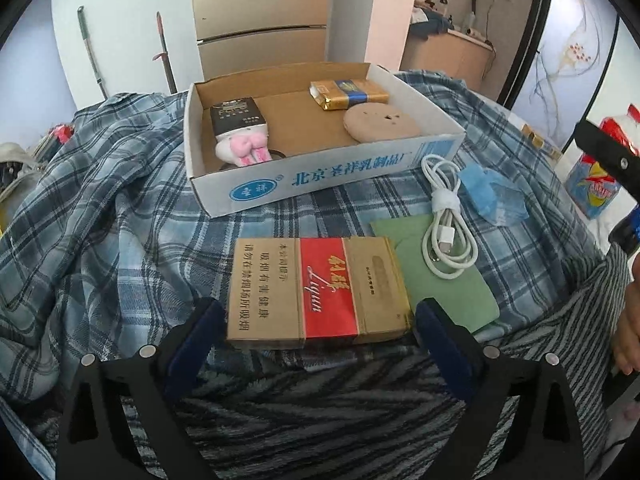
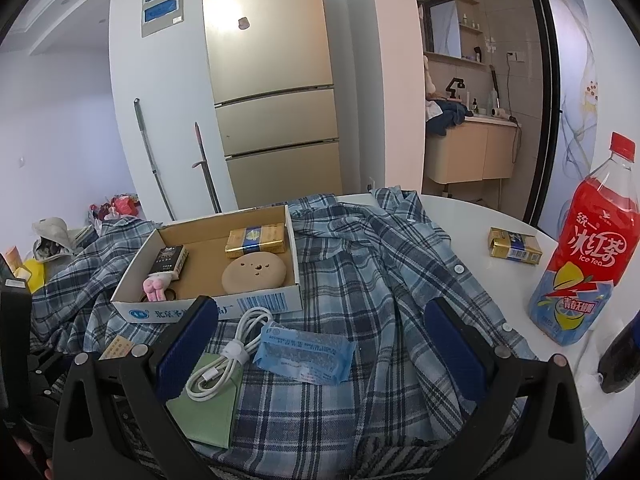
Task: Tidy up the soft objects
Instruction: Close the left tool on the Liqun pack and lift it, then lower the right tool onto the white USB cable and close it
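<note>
A red and gold cigarette pack (image 1: pixel 320 286) lies on the plaid shirt (image 1: pixel 120 220) between the open jaws of my left gripper (image 1: pixel 320 336). Beside it lie a green pouch (image 1: pixel 452 288), a white cable (image 1: pixel 448 224) and a blue tissue packet (image 1: pixel 490 194). Behind stands an open cardboard box (image 1: pixel 320 176) holding a black pack, a pink plush, a gold pack and a tan round pad. My right gripper (image 2: pixel 324 344) is open and empty above the tissue packet (image 2: pixel 304 354), with the cable (image 2: pixel 228 356) and pouch (image 2: pixel 208 412) by its left finger. The box (image 2: pixel 208 312) stands behind.
A red iced tea bottle (image 2: pixel 584 248), a dark bottle (image 2: pixel 620 360) and a gold pack (image 2: pixel 514 244) stand on the white table at the right. A striped grey cloth (image 1: pixel 320 412) lies at the near edge. A fridge and poles stand behind.
</note>
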The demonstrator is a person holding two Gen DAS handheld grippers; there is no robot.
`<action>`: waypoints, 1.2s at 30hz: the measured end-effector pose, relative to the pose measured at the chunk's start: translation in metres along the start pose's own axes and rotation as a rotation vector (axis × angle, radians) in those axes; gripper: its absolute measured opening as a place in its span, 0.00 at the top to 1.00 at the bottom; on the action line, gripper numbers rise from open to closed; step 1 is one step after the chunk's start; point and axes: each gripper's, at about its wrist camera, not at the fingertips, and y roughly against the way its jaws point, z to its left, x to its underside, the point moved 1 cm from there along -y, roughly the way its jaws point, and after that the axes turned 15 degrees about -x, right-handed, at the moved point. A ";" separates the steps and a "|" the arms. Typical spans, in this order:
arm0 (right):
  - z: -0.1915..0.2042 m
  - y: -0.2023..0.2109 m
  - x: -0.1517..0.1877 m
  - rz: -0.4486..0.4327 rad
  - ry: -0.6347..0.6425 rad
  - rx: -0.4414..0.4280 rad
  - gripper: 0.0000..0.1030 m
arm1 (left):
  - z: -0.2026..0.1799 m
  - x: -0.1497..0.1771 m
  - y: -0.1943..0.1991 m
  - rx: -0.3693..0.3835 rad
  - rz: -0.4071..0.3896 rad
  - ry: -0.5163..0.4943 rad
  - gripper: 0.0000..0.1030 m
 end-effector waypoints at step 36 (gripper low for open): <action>0.048 -0.025 -0.003 0.268 -0.073 -0.114 0.00 | 0.051 0.014 0.093 -0.132 -0.538 0.286 0.12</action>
